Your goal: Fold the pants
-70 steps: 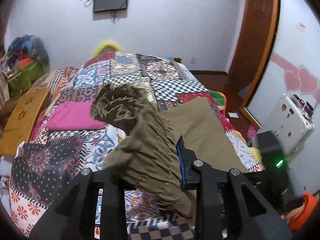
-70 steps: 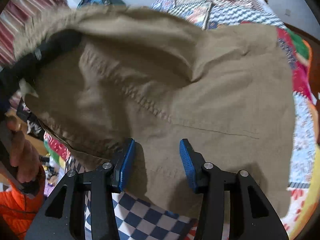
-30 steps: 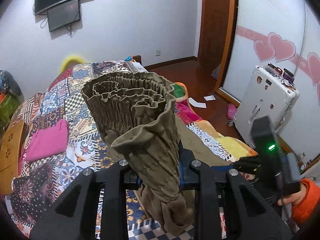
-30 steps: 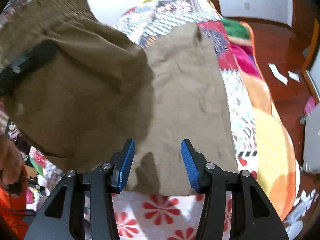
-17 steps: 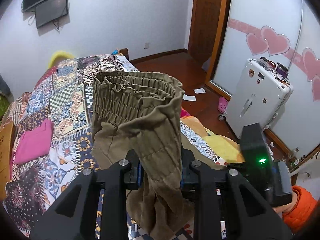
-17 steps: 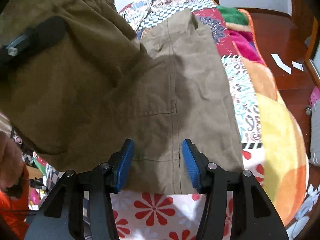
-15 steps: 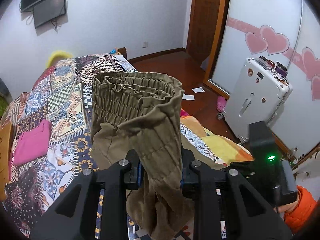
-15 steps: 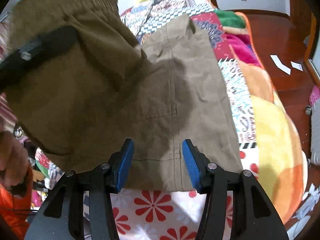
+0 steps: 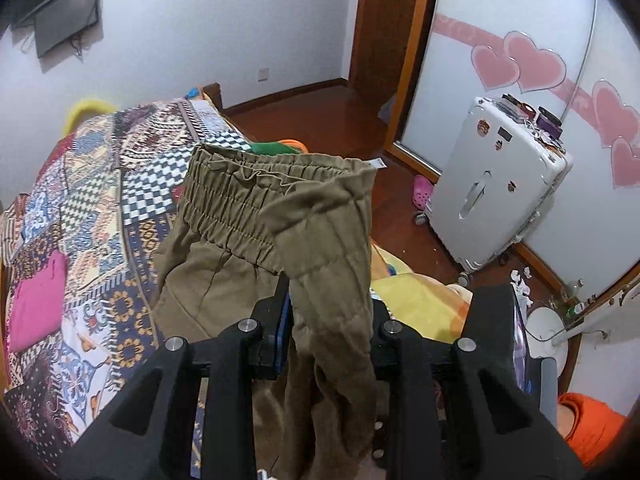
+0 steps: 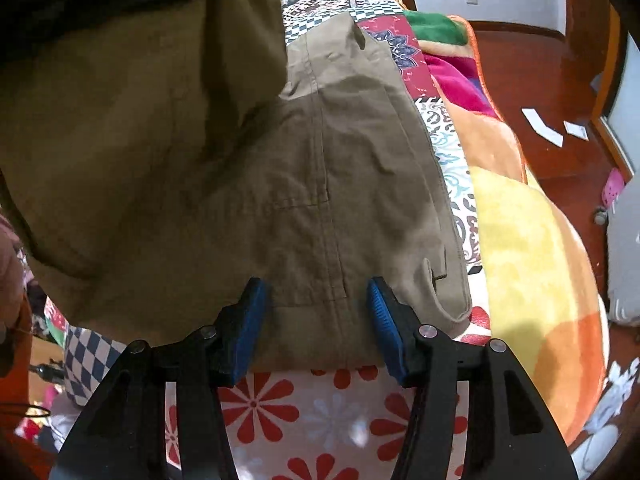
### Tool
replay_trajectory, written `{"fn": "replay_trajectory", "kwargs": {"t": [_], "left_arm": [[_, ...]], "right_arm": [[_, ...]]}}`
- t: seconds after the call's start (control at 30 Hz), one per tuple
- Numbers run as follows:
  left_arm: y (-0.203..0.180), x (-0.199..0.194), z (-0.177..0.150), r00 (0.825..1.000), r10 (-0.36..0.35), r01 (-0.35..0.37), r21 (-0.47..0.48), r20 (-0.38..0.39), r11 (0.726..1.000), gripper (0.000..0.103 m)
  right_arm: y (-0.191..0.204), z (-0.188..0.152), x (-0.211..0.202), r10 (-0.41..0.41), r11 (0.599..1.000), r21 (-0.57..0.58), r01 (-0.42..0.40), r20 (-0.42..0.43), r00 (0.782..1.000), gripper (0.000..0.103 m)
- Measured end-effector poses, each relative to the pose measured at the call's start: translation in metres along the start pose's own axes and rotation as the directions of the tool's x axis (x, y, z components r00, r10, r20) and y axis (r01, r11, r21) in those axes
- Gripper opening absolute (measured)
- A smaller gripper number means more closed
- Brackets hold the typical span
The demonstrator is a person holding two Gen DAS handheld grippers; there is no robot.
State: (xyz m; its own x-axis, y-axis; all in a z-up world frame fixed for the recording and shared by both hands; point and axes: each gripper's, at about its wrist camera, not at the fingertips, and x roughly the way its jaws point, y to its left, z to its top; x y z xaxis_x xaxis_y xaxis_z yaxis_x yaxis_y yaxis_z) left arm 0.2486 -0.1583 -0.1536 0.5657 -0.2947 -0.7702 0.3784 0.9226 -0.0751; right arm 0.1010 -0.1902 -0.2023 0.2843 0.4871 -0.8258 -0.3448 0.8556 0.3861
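Pants (image 9: 280, 216), waistband now stretched flatter, hang pinched in left gripper (image 9: 328, 332) above the bed (image 9: 80, 200); right gripper (image 10: 316, 320) fingers stay wide over the hem. Suitcase (image 9: 492, 200) stands beyond.

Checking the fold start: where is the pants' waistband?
In the left wrist view, the waistband is lifted above the patchwork bed, pinched by the left gripper.

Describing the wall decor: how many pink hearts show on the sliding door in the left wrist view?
4: two overlapping hearts above the white suitcase, one farther right, one below it. The frame edge may hide more.
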Motion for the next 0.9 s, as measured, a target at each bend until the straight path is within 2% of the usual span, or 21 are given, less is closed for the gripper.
{"fn": "replay_trajectory", "kwargs": {"t": [0.2, 0.27, 0.43, 0.6, 0.7, 0.77, 0.9], "left_arm": [[-0.004, 0.034, 0.004, 0.995, -0.039, 0.04, 0.008, -0.094, 0.999, 0.025], [-0.006, 0.046, 0.002, 0.99, -0.048, 0.05, 0.014, -0.131, 0.999, 0.025], [-0.02, 0.068, -0.006, 0.98, -0.036, 0.047, 0.053, -0.194, 0.998, 0.025], [-0.032, 0.08, -0.014, 0.968, -0.016, 0.039, 0.089, -0.251, 0.995, 0.027], [-0.034, 0.074, -0.02, 0.967, -0.045, 0.064, 0.07, -0.25, 0.995, 0.046], [-0.033, 0.066, -0.023, 0.969, -0.077, 0.091, 0.046, -0.236, 0.995, 0.063], [-0.031, 0.042, -0.028, 0.976, -0.09, 0.101, 0.044, -0.199, 0.994, 0.066]], "right_arm": [[-0.012, 0.006, -0.015, 0.029, 0.998, 0.053, -0.03, 0.024, 0.999, 0.05], [-0.019, 0.007, -0.028, 0.003, 0.998, 0.062, -0.007, 0.057, 0.998, 0.05], [-0.04, 0.005, -0.066, -0.121, 0.99, 0.092, 0.11, 0.119, 0.985, 0.05], [-0.055, -0.002, -0.083, -0.172, 0.979, 0.134, 0.154, 0.132, 0.976, 0.05], [-0.058, -0.003, -0.087, -0.186, 0.975, 0.152, 0.165, 0.138, 0.973, 0.05], [-0.062, 0.0, -0.089, -0.184, 0.974, 0.157, 0.161, 0.146, 0.972, 0.05], [-0.064, 0.004, -0.092, -0.178, 0.976, 0.157, 0.152, 0.169, 0.969, 0.05]]}}
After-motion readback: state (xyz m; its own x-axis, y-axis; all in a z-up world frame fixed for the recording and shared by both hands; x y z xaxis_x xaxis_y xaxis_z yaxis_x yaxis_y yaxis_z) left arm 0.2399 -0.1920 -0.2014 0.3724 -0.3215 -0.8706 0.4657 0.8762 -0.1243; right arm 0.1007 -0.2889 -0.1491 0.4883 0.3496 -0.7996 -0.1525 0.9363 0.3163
